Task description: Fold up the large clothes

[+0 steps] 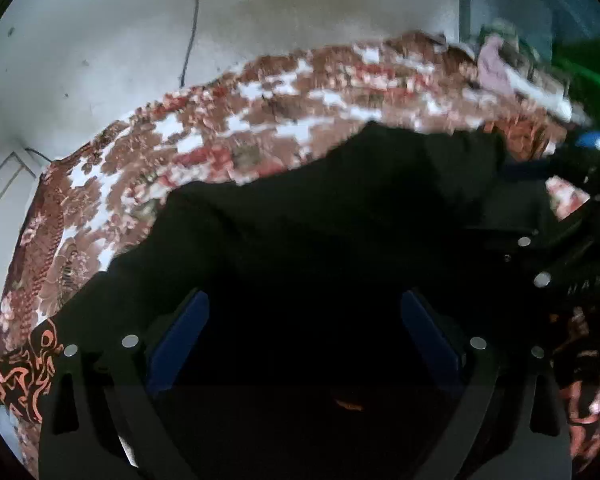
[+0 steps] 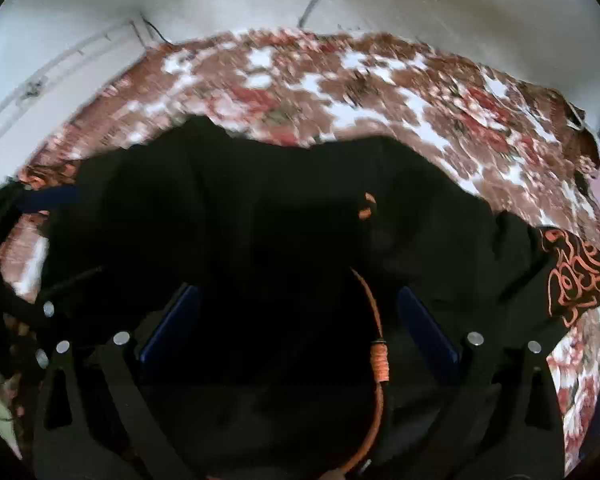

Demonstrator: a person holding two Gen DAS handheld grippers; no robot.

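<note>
A large black garment lies on a bed with a red, brown and white floral cover. It has an orange-patterned panel at the left edge. My left gripper is open just above the black cloth, blue pads wide apart. In the right wrist view the same garment fills the middle, its orange-patterned panel at the right. An orange drawstring runs between the fingers of my right gripper, which is open over the cloth. The right gripper's body shows in the left wrist view.
A white wall with a dark cable stands behind the bed. A pinkish garment lies at the bed's far right. The floral cover surrounds the black garment in the right wrist view. The left gripper's body shows there at the left edge.
</note>
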